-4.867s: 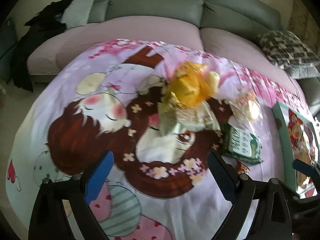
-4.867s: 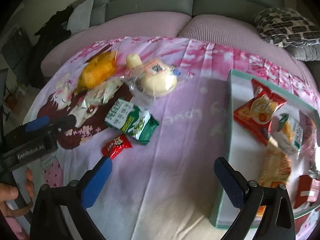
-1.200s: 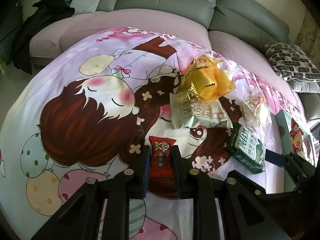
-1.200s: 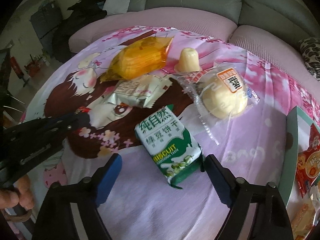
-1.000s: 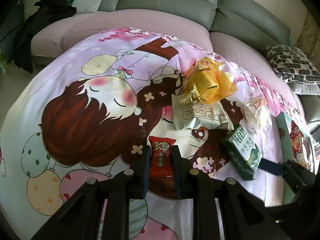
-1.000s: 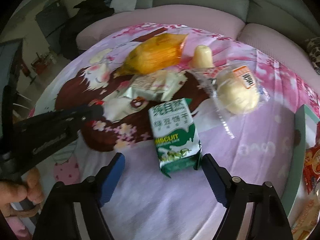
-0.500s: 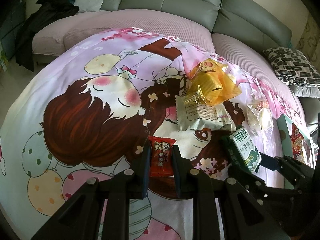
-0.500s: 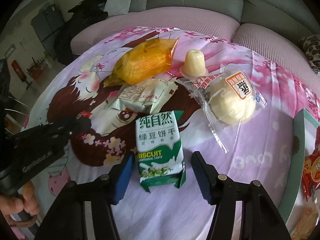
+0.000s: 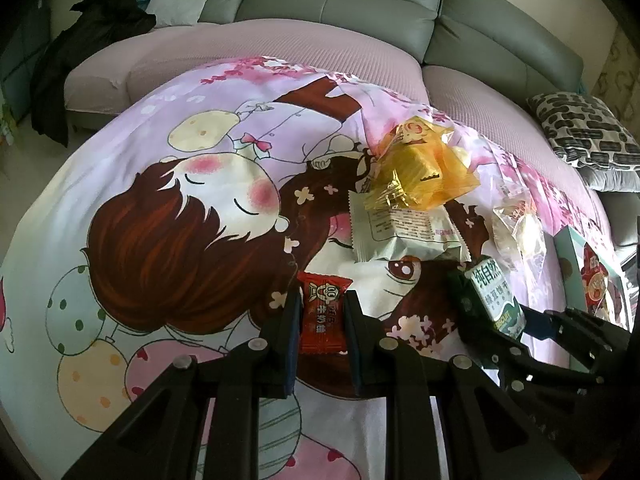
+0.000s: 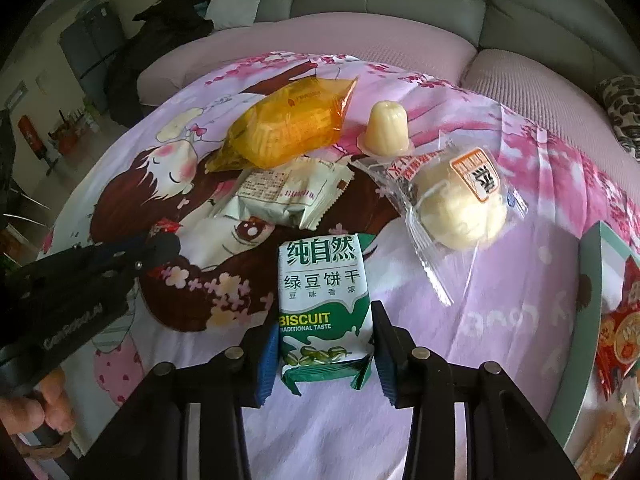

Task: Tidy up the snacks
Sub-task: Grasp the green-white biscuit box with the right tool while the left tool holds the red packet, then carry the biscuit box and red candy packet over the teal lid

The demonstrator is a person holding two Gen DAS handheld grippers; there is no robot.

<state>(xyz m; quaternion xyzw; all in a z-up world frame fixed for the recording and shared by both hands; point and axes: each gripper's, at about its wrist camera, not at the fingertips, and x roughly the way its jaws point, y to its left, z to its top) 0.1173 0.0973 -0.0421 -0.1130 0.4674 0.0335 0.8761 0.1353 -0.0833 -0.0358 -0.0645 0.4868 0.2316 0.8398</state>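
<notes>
My left gripper (image 9: 322,300) is shut on a small red candy packet (image 9: 323,314), which rests low over the cartoon-print cloth (image 9: 160,240). In the right wrist view a green and white biscuit pack (image 10: 322,280) lies lengthwise between the jaws of my right gripper (image 10: 325,320). Those jaws are closing, and their blue pads (image 10: 267,356) touch the pack's two sides. The left wrist view shows the same pack (image 9: 494,292) at the right, with dark fingers on either side of it.
Behind the pack lie a yellow bag (image 10: 288,124), a pale wrapped pack (image 10: 284,196), a jelly cup (image 10: 386,128) and a bun in clear wrap (image 10: 460,208). A teal-rimmed tray (image 10: 588,280) with several snacks is at the right. A grey sofa (image 9: 340,4) curves behind.
The right gripper's jaws have come together from wide apart onto the biscuit pack, which now points straight away between them. The left gripper keeps still with the red candy.
</notes>
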